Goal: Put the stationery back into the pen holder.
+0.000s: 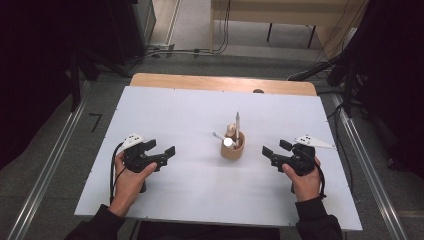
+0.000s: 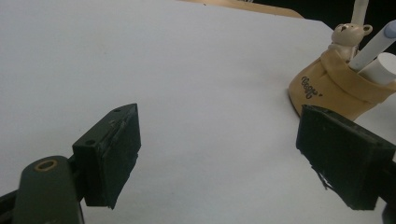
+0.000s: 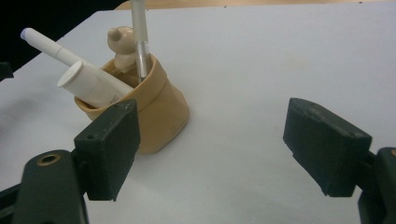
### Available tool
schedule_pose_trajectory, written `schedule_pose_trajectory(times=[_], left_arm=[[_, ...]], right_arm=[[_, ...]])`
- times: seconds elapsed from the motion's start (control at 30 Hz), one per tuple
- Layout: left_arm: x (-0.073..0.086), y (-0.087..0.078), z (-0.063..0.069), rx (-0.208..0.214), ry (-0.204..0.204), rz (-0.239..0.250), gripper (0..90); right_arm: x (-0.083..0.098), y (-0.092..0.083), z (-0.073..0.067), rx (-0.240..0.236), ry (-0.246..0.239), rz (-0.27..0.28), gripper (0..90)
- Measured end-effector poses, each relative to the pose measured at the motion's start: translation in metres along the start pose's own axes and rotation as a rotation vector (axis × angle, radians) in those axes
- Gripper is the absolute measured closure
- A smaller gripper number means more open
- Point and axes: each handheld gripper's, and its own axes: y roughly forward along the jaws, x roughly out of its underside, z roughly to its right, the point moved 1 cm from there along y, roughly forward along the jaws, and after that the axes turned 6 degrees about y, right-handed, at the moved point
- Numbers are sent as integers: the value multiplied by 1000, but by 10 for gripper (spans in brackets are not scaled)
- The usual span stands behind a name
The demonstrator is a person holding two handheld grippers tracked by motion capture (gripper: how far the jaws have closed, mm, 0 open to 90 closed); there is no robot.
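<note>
A tan pen holder [image 1: 233,148] stands near the middle of a white table [image 1: 165,110], flanked by a person's two hand-held tongs. The left tongs [image 1: 162,151] rest at the table's left, jaws spread wide with nothing between them; the right tongs [image 1: 272,150] mirror them at the right, equally agape and empty. Both point inward toward the holder, each well apart from it.

In the right gripper view, the holder [image 3: 161,105] (soft-looking, shaped rather like a small boot) carries a white tube [image 3: 93,85], a white pen [image 3: 49,45] leaning out over its rim, and a slim clear pen [image 3: 139,32] standing nearly upright. A small bear figure [image 3: 120,44] sits at its far edge.

From the left gripper view, the holder [image 2: 327,86] appears at upper right, dark lettering visible on its side, the bear [image 2: 348,37] perched on top.
</note>
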Motion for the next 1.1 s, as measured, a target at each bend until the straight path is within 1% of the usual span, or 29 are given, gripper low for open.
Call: schedule_pose_trajectory(times=[0.2,0.37,0.53,0.67,0.8,0.93,1.1], left_arm=[[1,-1,-2,-5,-3,0,152],[1,-3,-4,-9,-8,3,152],[1,-5,-8,-18,-12,5,152],[1,-7,-11,-24,-17,8,152],[2,-9,-13,-30,-24,9,152],[2,-11,-17,-38,-24,13,152],[3,-13,-20,-43,-29,8,152]], right_arm=[[1,-4,2,9,-2,3,174],[3,-8,5,15,5,5,175],[4,-12,9,20,7,11,175],[5,-15,12,29,17,13,176],[7,-18,15,40,13,13,176],[9,-23,19,53,20,13,176],[11,-27,23,65,23,16,176]])
